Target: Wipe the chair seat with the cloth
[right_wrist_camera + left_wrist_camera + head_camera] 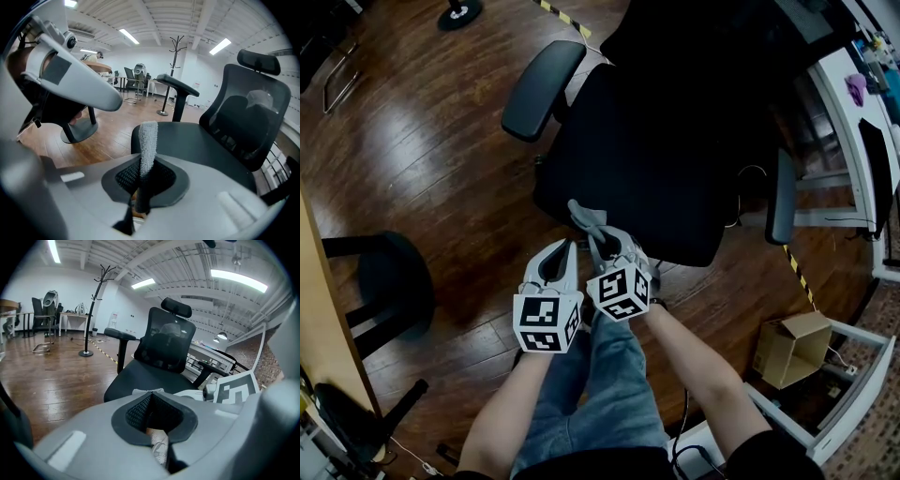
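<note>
We see both forearms reaching forward, the grippers side by side at the front edge of the chair seat (656,159). The right gripper (602,236) pinches the grey cloth (586,217), whose free end lies over that front edge. The left gripper (570,246), just left of it, has its jaws pressed together on nothing. Each gripper's cube bears black-and-white square markers. A cardboard box (792,349) lies right of the seat and a dark stool (389,281) stands well to its left.
</note>
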{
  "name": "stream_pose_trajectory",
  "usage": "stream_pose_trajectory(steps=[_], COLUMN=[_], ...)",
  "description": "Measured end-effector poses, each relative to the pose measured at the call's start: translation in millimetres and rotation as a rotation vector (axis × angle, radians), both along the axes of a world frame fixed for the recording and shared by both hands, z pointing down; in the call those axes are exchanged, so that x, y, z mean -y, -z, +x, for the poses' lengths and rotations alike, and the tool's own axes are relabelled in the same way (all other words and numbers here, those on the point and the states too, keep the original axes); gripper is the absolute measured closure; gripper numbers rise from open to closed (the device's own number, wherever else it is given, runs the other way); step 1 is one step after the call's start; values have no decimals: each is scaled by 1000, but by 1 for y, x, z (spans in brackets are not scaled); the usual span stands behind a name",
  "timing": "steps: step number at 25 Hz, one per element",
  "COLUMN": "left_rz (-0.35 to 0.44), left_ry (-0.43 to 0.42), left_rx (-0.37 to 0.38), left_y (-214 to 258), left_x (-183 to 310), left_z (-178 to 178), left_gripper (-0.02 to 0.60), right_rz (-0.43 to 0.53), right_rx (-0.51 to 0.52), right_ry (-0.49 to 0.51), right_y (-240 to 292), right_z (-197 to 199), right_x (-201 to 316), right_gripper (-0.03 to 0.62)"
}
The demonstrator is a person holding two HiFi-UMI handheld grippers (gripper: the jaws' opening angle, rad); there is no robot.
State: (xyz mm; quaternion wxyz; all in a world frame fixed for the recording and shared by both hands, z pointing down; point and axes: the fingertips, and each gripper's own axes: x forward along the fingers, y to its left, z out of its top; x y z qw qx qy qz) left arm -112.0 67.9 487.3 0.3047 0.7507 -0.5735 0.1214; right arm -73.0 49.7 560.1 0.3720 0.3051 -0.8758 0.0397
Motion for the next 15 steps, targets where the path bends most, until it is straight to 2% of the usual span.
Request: stream_pose_trajectory(steps=[7,15], left_rz=[26,73], left_ry=[-32,-74], left_rx=[-8,-31], left_y=[9,27], left_x=[26,89], left_z=[24,65], left_gripper=[577,577], right_rz=[86,170], right_rx=[39,41], right_ry=[-45,-102], right_y=[34,64], right_z=[21,66], right_x=[38,135], right_gripper=[583,583])
